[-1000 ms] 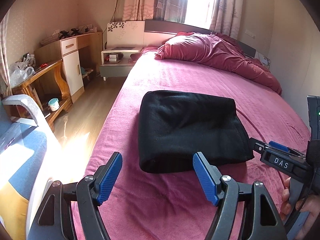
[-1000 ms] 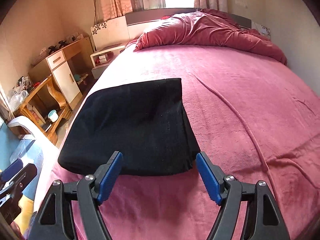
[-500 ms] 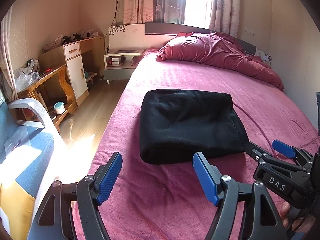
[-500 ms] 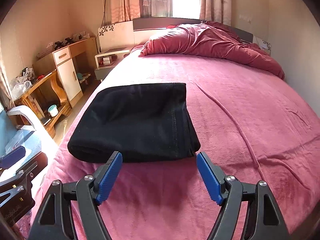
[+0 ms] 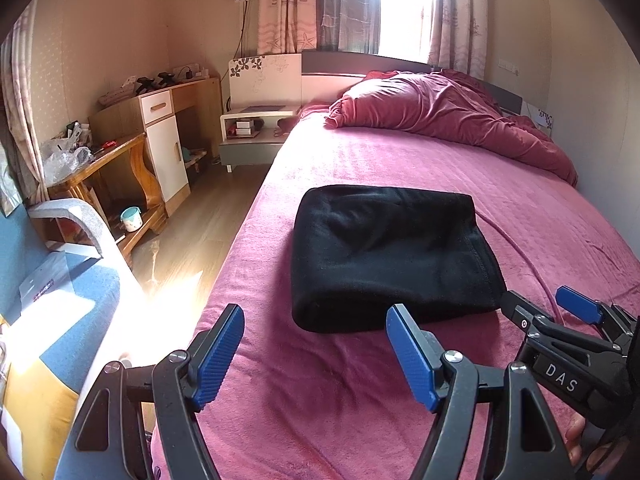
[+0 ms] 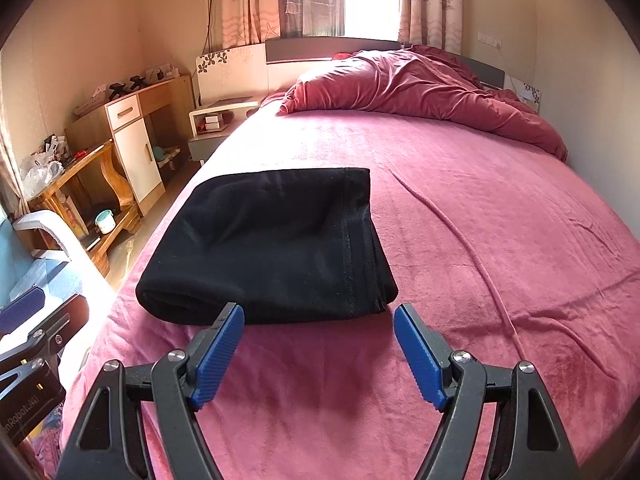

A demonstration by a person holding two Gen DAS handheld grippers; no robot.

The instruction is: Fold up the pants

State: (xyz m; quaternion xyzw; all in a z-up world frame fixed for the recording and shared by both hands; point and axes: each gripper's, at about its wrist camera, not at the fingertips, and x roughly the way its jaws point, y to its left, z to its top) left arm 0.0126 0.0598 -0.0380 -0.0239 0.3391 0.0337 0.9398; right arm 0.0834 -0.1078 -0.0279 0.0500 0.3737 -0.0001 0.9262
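Note:
The black pants (image 5: 388, 252) lie folded into a thick rectangle on the pink bed cover (image 5: 400, 160); they also show in the right wrist view (image 6: 272, 240). My left gripper (image 5: 316, 336) is open and empty, held above the cover just short of the bundle's near edge. My right gripper (image 6: 318, 332) is open and empty, also just short of that near edge. The right gripper shows at the lower right of the left wrist view (image 5: 548, 308), beside the bundle's right corner. The left gripper shows at the left edge of the right wrist view (image 6: 40, 312).
A crumpled red duvet (image 5: 448, 112) lies at the head of the bed. A nightstand (image 5: 256, 132), a wooden desk and cabinet (image 5: 156, 136) stand along the left wall past a strip of wood floor (image 5: 192, 236). A blue chair (image 5: 60, 292) is at the left.
Both grippers have drawn back and up from the folded pants, which look smaller and farther away. The pants have not moved.

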